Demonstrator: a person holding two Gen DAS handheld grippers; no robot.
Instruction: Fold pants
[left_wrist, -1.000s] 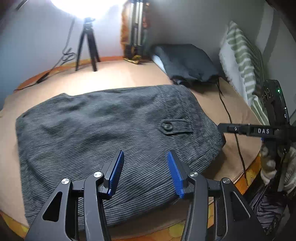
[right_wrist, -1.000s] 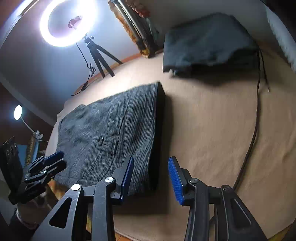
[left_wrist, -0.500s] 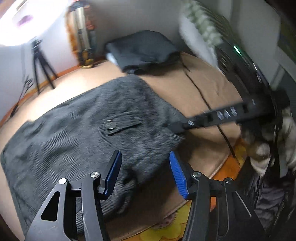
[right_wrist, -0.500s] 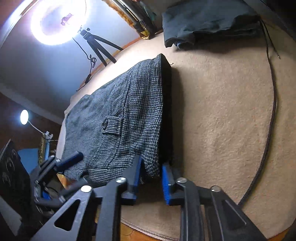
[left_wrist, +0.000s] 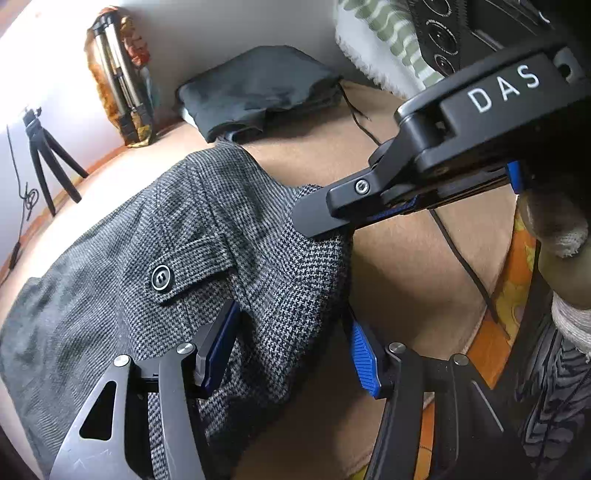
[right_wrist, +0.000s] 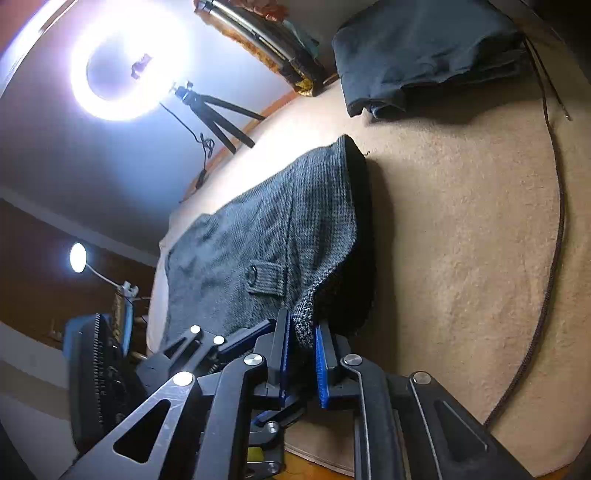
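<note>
Grey checked pants (left_wrist: 155, 236) lie folded on the tan bed cover, with a buttoned pocket flap (left_wrist: 173, 273). My left gripper (left_wrist: 291, 350) is open, its fingers straddling the near corner of the pants. My right gripper (right_wrist: 300, 362) is shut on the pants' near corner edge (right_wrist: 306, 317) and lifts it a little; it also shows in the left wrist view (left_wrist: 391, 206), pinching the fabric edge just beyond my left gripper. The pants (right_wrist: 266, 236) stretch away toward the ring light.
A folded dark garment (left_wrist: 258, 88) lies at the back of the bed. A black cable (right_wrist: 554, 221) curves along the right side. A ring light on a tripod (right_wrist: 129, 66) stands at the far edge. A striped pillow (left_wrist: 388, 44) is at the back right.
My right gripper closed on the pants' near corner and raised it. My left gripper moved forward and to the right, down onto the same corner, still open.
</note>
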